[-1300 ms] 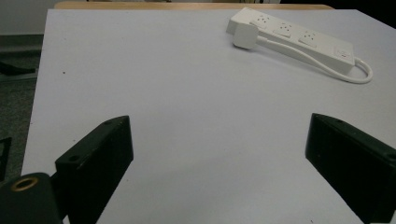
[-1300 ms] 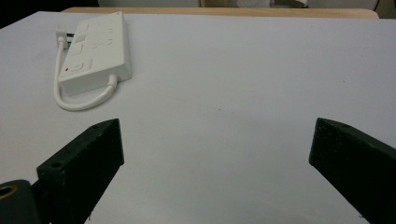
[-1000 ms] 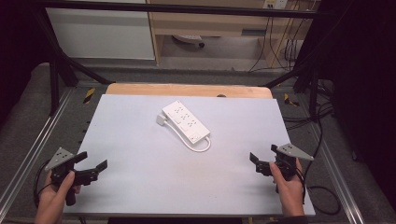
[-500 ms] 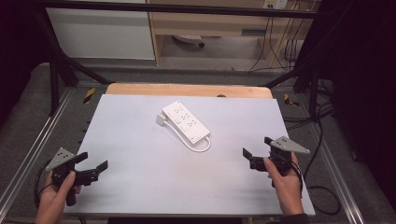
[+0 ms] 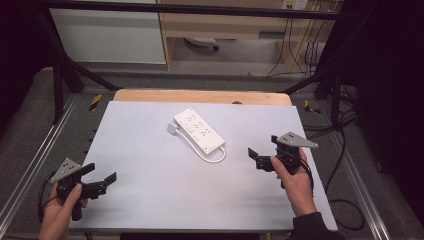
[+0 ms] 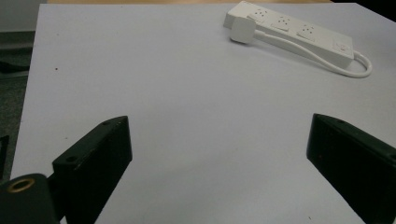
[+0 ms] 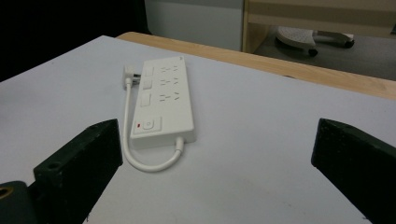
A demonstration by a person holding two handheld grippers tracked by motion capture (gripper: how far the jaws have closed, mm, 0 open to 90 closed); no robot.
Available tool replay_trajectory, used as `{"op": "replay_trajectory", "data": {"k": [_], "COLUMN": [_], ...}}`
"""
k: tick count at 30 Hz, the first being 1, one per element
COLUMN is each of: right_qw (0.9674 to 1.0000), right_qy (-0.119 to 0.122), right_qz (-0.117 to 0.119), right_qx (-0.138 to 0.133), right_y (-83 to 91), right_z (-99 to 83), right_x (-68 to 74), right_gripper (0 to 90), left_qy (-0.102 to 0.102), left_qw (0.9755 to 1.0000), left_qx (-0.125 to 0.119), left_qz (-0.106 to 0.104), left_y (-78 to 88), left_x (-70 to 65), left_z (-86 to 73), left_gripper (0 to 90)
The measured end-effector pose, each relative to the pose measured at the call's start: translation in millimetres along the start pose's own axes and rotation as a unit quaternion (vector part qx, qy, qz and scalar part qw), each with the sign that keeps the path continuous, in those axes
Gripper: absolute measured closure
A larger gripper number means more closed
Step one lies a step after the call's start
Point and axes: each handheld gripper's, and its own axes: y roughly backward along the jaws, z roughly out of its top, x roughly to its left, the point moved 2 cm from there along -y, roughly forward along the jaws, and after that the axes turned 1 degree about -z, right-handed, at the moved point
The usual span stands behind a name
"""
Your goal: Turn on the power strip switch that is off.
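Note:
A white power strip (image 5: 199, 131) lies slantwise on the pale table (image 5: 150, 205), a little behind its middle. Its short cord (image 5: 212, 157) loops round the near end and its plug (image 5: 172, 128) rests beside the far end. My right gripper (image 5: 262, 148) is held open just right of the strip's near end, apart from it. In the right gripper view the strip (image 7: 163, 98) lies ahead, left of centre, between the wide jaws. My left gripper (image 5: 102, 173) stands open at the front left, far from the strip (image 6: 299, 35).
A wooden strip (image 5: 200, 96) borders the table's back edge. Metal rails (image 5: 30, 170) run along both sides. Cables (image 5: 345, 150) trail on the floor at the right. A white cabinet (image 5: 107, 35) and a shelf unit stand behind.
My right gripper has moved left and forward, closer to the power strip's near end. The left gripper has stayed in place, and the strip has not moved.

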Motion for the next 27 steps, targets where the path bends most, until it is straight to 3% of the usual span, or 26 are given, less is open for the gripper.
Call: {"op": "replay_trajectory", "data": {"k": [13,27], "right_qw": [0.9999,0.9999], "right_qy": [0.011,0.013], "right_qz": [-0.001,0.010], "right_qx": [-0.012,-0.003], "right_y": [-14.4,-31.0], "right_z": [19.1,39.4], "right_x": [5.8,4.9], "right_gripper": [3.5,3.9], "left_qy": [0.000,0.000], "left_qw": [1.0000,0.9999], "left_qx": [0.005,0.010], "left_qz": [-0.004,-0.006], "left_y": [-0.3,-1.9], "left_x": [-0.4,0.3], "left_z": [-1.4,-2.5], "left_gripper": [6.8,6.8]}}
